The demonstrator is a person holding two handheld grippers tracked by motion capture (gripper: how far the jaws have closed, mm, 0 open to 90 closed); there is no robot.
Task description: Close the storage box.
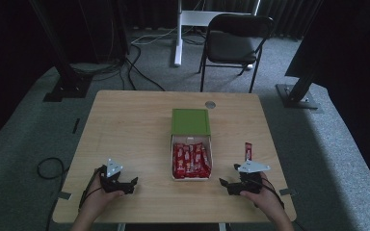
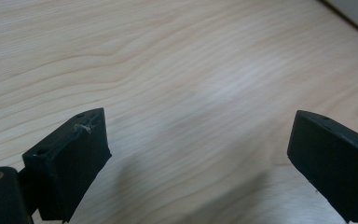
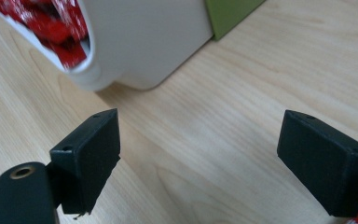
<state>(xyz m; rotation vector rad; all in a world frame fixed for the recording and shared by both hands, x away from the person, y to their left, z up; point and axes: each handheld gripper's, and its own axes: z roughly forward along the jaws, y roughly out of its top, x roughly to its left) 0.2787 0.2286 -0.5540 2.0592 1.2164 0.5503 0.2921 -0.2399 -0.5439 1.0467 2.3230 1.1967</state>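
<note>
A white box (image 1: pixel 191 177) packed with several red packets (image 1: pixel 191 160) sits mid-table, its green lid (image 1: pixel 191 121) lying flat behind it. One more red packet (image 1: pixel 248 150) lies alone on the wood to the box's right. My left gripper (image 1: pixel 134 183) rests low near the front left, jaws open over bare wood (image 2: pixel 198 140). My right gripper (image 1: pixel 224 184) is at the front right, pointing towards the box, jaws open with nothing between them (image 3: pixel 198 144). Just beyond it are the box's white wall (image 3: pixel 140 42), red packets (image 3: pixel 51 23) and the green lid (image 3: pixel 230 14).
The wooden table (image 1: pixel 125 125) has a round grey grommet (image 1: pixel 210 104) near its far edge. Behind the table stand a black folding chair (image 1: pixel 236 41) and a white desk leg (image 1: pixel 178 33). Dark stand bases (image 1: pixel 67 89) and cables lie on the carpet.
</note>
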